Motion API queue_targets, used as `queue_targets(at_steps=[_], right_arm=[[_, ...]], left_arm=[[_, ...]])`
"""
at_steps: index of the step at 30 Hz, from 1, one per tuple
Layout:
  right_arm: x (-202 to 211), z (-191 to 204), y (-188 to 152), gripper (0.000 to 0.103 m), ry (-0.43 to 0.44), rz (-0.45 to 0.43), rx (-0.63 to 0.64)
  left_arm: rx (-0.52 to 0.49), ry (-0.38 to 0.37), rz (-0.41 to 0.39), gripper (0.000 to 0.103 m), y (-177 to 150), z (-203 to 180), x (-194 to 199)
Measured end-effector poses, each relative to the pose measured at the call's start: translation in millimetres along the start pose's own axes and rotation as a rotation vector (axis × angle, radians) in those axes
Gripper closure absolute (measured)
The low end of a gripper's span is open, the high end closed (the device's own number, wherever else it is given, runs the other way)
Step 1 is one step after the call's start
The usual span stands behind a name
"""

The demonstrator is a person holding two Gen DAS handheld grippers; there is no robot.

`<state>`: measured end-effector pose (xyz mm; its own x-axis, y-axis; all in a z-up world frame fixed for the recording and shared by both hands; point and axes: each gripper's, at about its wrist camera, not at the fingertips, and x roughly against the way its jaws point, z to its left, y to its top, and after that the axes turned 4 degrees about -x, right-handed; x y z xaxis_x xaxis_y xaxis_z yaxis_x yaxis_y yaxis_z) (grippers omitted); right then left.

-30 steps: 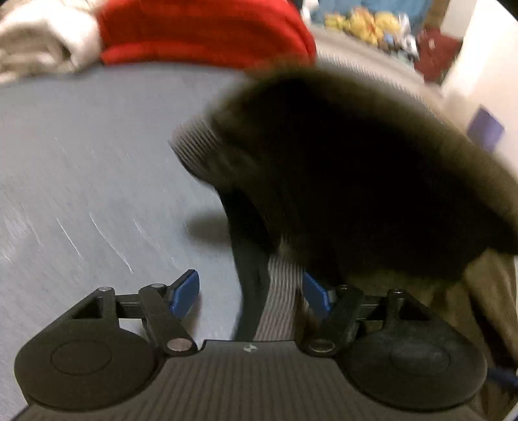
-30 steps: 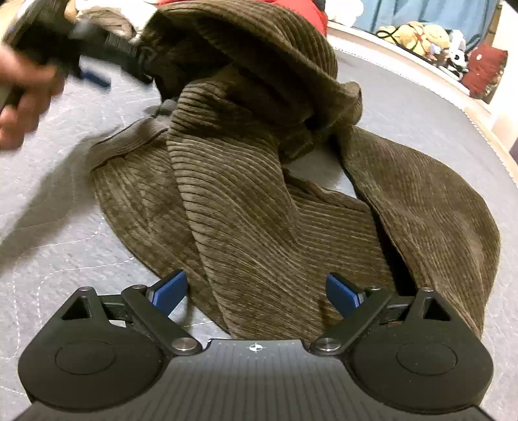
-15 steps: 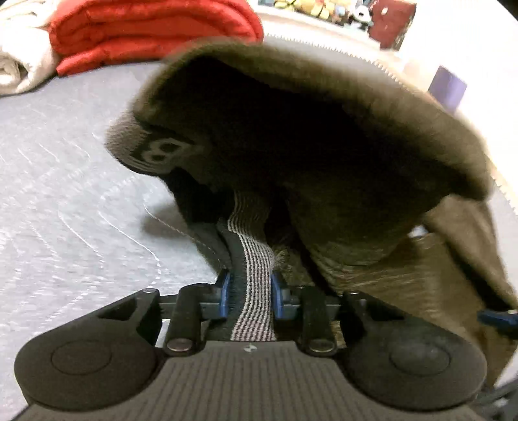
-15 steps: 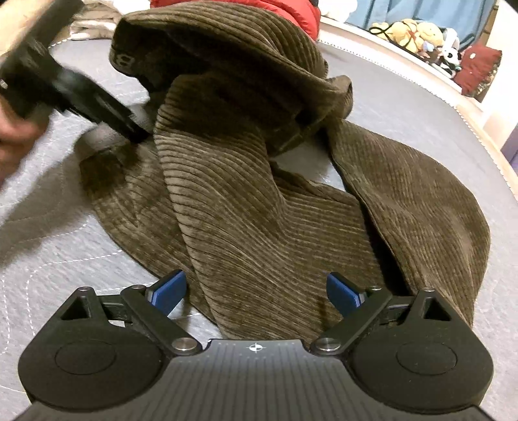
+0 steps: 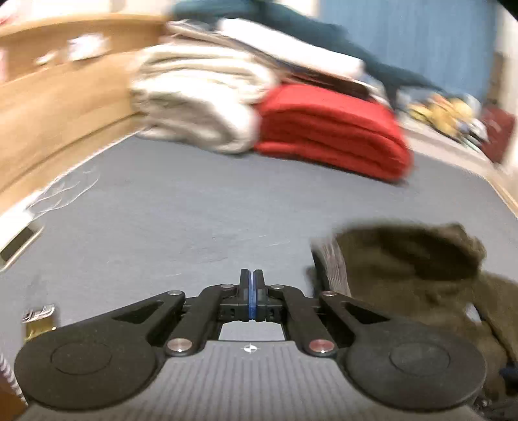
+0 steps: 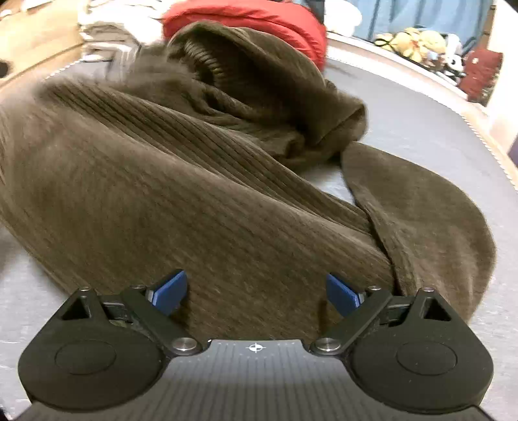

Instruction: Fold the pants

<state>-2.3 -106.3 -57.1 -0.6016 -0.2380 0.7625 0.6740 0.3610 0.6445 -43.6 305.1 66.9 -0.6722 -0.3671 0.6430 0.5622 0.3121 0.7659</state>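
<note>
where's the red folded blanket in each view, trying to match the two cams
Left wrist: the red folded blanket sits in the upper middle, to the right of a pile of cream blankets, on the grey bed cover.
Right wrist: the same blanket peeks out at the top centre, mostly hidden behind the brown corduroy pants.
Shared landmark: the stuffed toys, at the upper right in both.

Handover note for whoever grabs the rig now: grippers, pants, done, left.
Left gripper: shut, nothing between its fingers, pants off to its right.
Right gripper: open, hovering low over the brown corduroy pants, not gripping.
Pants: bunched on the grey bed cover, waistband end heaped up, legs splayed.
Done: no fold yet.
Left: spread flat, then fold.
</note>
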Motion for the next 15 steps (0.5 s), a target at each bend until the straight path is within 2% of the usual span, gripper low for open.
queue_targets(at_steps=[1, 3, 5, 7, 9, 11, 14, 15], right_arm=[[1.3, 3.9, -1.2, 0.010, 0.006, 0.001, 0.007], [1.6, 11.2, -3.7, 0.010, 0.008, 0.007, 0.031], [-0.4, 17.0, -6.4, 0.010, 0.008, 0.015, 0.051], [-2.2, 20.8, -8.9, 0.010, 0.010, 0.024, 0.060], [-2.3, 28.1, -9.9, 0.010, 0.010, 0.031, 0.064], [-1.0, 31.8, -10.5, 0.010, 0.021, 0.026, 0.070], [4.6, 37.1, -10.3, 0.010, 0.059, 0.001, 0.095], [7.3, 39.5, -13.0, 0.010, 0.073, -0.010, 0.108]], left_arm=[[0.085, -0.066, 0.042, 0.103, -6.0, 19.5, -4.6], [0.179, -0.284, 0.133, 0.102, -25.5, 38.5, -25.3], [0.172, -0.317, 0.181, 0.100, -32.2, 37.2, -45.7], [0.132, -0.392, 0.211, 0.091, -34.9, 21.9, -62.5], [0.101, -0.474, 0.214, 0.070, -35.9, 1.4, -83.5], [0.085, -0.497, 0.209, 0.062, -26.1, -7.3, -114.3], [0.053, -0.528, 0.246, 0.054, -37.2, -35.0, -138.1], [0.035, -0.521, 0.255, 0.047, -47.7, -37.8, -134.6]])
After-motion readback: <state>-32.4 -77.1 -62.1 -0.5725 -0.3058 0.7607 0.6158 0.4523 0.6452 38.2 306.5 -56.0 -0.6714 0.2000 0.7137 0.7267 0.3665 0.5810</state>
